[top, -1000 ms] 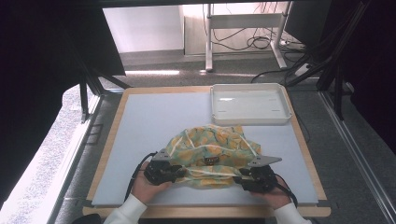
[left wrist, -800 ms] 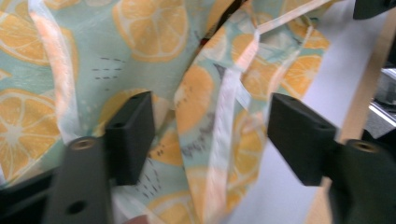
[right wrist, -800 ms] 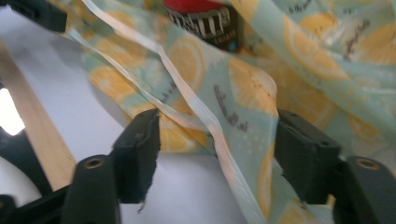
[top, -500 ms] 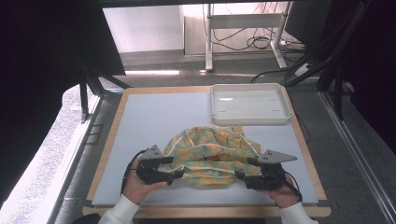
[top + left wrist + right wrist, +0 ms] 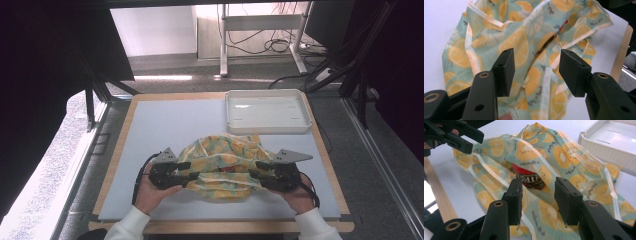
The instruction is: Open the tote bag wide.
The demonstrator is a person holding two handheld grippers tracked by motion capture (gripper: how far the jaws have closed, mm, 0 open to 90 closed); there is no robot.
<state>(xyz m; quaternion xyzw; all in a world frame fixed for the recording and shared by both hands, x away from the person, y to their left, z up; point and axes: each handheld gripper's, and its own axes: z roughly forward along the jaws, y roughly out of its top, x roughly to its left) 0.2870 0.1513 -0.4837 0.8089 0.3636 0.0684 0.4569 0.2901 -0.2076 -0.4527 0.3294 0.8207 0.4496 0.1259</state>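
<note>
Lemon-print cloth bag [image 5: 222, 162] crumpled near the table's [image 5: 150, 130] front edge, red M&M's packet [image 5: 527, 178] peeking from its folds, left gripper [image 5: 535, 71] and right gripper [image 5: 537, 200] at either side, both jaws spread, white tray [image 5: 267, 111] at the far right corner

1. Table [image 5: 150, 130]: pale blue-white top with a light wooden border showing along its edges.
2. Lemon-print cloth bag [image 5: 220, 165]: crumpled on the near half of the table, lying between the left gripper [image 5: 187, 171] and the right gripper [image 5: 255, 170], touching the surface. Teal ground, orange citrus slices, pale straps.
3. White tray [image 5: 267, 127]: shallow, rectangular, at the far edge beyond the right gripper, just past the bag's far side.
</note>
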